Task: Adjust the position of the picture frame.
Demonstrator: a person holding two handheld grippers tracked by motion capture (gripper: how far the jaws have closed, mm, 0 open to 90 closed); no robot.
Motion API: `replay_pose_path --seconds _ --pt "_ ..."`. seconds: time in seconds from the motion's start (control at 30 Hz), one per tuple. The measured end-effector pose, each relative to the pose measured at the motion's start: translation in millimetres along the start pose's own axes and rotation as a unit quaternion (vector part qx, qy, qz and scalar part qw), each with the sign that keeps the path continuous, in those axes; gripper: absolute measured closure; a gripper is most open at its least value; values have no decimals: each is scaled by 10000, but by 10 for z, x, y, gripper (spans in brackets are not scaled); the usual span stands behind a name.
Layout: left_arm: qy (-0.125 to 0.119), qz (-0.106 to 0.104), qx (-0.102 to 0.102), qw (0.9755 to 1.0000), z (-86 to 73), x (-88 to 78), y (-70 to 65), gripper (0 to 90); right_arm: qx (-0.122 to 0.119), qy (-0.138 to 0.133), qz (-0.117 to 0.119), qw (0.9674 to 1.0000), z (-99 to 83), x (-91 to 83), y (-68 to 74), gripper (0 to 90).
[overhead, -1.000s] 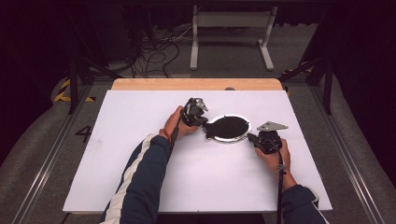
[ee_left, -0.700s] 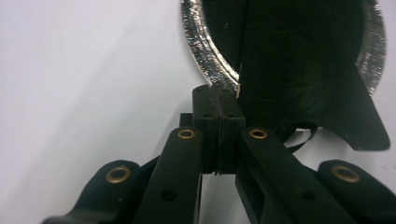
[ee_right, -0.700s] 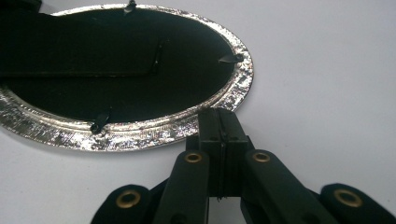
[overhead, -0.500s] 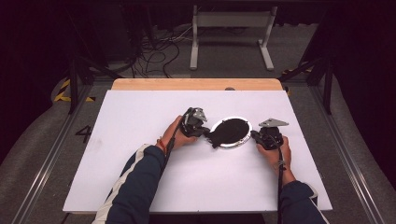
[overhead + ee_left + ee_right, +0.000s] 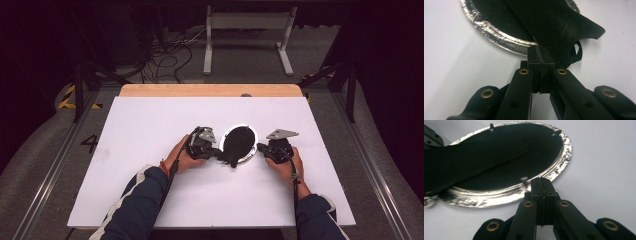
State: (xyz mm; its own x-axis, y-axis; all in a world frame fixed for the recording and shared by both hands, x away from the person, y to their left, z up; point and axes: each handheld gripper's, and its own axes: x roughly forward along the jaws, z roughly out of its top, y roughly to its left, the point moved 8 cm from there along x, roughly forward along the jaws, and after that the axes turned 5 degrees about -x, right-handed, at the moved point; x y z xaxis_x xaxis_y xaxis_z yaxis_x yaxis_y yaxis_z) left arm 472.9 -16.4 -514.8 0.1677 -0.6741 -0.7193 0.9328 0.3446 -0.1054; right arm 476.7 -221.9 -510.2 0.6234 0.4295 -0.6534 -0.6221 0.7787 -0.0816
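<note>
**Both tongs closed at the foil plate, left on the black cloth, right at the rim**

Nearest you, your sleeves came in from the bottom edge of the white tabletop [image 5: 150, 130], each hand carrying its tool. Your left tongs [image 5: 541, 53] were pressed together, clamped on the edge of the black cloth [image 5: 554, 22], which draped off the plate toward that hand with a small loop hanging beside the tips. Your right tongs [image 5: 543, 185] were also together, their tips at the near rim of the silver foil plate [image 5: 499, 195]; whether they pinched the rim itself, I could not tell. The plate sat between your two hands, about mid-tabletop, the cloth covering most of its inside. Beyond the tabletop's wooden far edge stood a grey metal frame [image 5: 247, 37] on the floor.
</note>
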Motion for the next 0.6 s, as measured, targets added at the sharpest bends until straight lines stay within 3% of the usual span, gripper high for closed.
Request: replay_pose_path --seconds 0.17,0.3,0.4,0.5,0.6 --pt "-86 -39 -77 9999 -77 -51 -59 898 -259 13 251 9993 30 12 263 900" --pt "-66 -30 -46 10000 -134 -98 -119 897 -365 11 427 9984 39 10 393 900" --pt "-49 -10 -31 10000 -177 -131 -155 897 -499 6 657 9966 46 -1 551 900" --pt "-55 26 -49 10000 -209 -154 -182 898 -660 20 1004 9928 58 -10 750 900" --pt "-100 -34 -83 9999 -237 -171 -207 897 -816 96 771 9936 77 -6 815 900"
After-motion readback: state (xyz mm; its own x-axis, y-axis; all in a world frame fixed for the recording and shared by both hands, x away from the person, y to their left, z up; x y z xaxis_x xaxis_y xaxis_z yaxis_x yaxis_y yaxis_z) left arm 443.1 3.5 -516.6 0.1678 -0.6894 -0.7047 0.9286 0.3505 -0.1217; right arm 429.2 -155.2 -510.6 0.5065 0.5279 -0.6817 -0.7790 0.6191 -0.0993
